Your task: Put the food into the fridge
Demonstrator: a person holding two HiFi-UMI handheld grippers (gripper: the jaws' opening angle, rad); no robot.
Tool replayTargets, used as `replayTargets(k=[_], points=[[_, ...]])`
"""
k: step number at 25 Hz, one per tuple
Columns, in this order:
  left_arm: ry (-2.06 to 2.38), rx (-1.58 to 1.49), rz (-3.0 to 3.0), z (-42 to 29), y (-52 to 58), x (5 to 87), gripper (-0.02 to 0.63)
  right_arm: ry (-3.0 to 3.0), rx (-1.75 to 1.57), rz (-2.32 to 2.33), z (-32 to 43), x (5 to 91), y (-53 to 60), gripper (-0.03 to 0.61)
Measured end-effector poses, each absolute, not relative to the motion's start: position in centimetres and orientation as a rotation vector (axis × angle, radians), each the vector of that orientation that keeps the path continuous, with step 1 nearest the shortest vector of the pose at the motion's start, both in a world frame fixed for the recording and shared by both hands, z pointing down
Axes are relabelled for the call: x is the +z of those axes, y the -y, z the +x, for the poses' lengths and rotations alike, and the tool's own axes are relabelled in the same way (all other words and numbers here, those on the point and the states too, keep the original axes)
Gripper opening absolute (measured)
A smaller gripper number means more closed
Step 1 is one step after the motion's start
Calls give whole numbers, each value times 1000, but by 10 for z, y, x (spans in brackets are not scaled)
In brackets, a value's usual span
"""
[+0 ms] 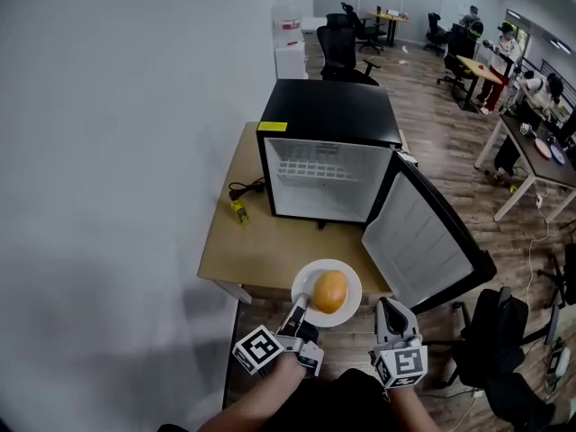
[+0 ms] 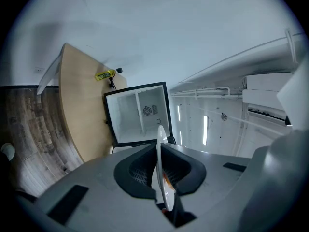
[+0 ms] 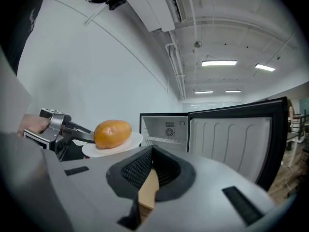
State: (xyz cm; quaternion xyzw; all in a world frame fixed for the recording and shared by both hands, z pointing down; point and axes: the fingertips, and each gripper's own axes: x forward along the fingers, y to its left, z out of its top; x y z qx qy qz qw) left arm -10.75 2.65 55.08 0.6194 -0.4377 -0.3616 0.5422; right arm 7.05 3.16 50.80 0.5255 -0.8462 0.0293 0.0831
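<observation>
Before boxy fridge [image 1: 328, 151]: left tool [image 1: 303, 303] pinches round white plate [image 1: 351, 280], glossy bun [image 1: 329, 291].

**Even indoor lighting with wide-angle distortion**

All three views are bright and evenly lit. Ceiling strips [image 3: 219, 63], seen in the right gripper view, glow overhead without flare. The white wall [image 1: 117, 106] shades to grey toward the near left, and the tabletop [image 1: 243, 241] casts a soft shadow beside its near left corner. The open fridge [image 1: 328, 183] has a bright interior. Both gripper views bend straight lines and darken to black at the corners.
</observation>
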Motion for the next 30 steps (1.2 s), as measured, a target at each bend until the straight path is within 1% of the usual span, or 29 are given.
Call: replayTargets(k=[10,14,19,30], points=[[1000,-828,1446,-101,43,564,26,2537,96,1576,61,514,31,60],[996,-881,1463,-100,83,561,28,2552,54,1530,61,518,72,60],[970,-920,1482,-95,126,555,27,2562,92,1502,67,522,120,60],[982,-862,1474,-87,208,584,26,2560,110,1548,78,520,190,60]])
